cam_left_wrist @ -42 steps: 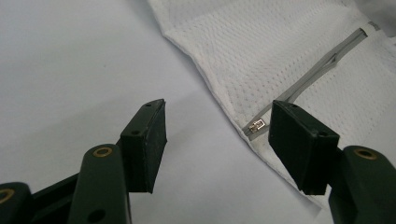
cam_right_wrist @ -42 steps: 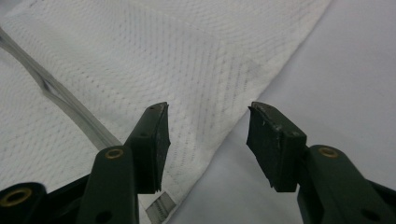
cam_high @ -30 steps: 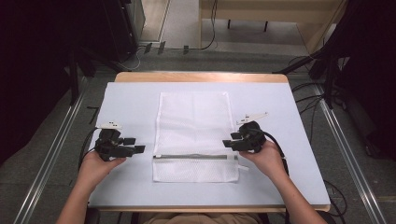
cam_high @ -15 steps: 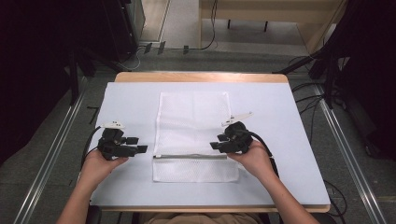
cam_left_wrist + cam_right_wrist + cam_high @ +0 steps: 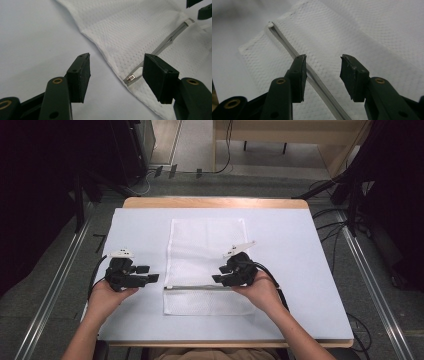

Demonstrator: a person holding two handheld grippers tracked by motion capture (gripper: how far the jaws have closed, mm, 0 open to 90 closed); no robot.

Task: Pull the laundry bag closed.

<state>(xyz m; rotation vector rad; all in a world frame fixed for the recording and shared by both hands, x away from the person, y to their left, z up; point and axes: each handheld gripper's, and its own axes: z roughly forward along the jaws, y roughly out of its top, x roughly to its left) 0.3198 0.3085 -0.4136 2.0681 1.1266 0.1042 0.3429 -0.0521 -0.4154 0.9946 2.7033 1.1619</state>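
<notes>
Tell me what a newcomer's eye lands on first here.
A white mesh bag lies flat mid-table on the pale blue table cover, a grey zipper crossing its near end. The left tool sits open at the zipper's pull end, and the right tool, open above the zipper line, has been narrowing.

Hidden and cut-off parts at the mesh bag

In the left gripper view, the right pad point(image 5: 160, 77) covers a stretch of the zipper point(image 5: 170, 37) just past its pull point(image 5: 130, 79). In the right gripper view, the zipper point(image 5: 287, 47) runs off the bottom edge and its far end is blurred, perhaps a stop. The mesh bag point(image 5: 207, 245) lies partly under the right gripper point(image 5: 216, 279) in the high view.
</notes>
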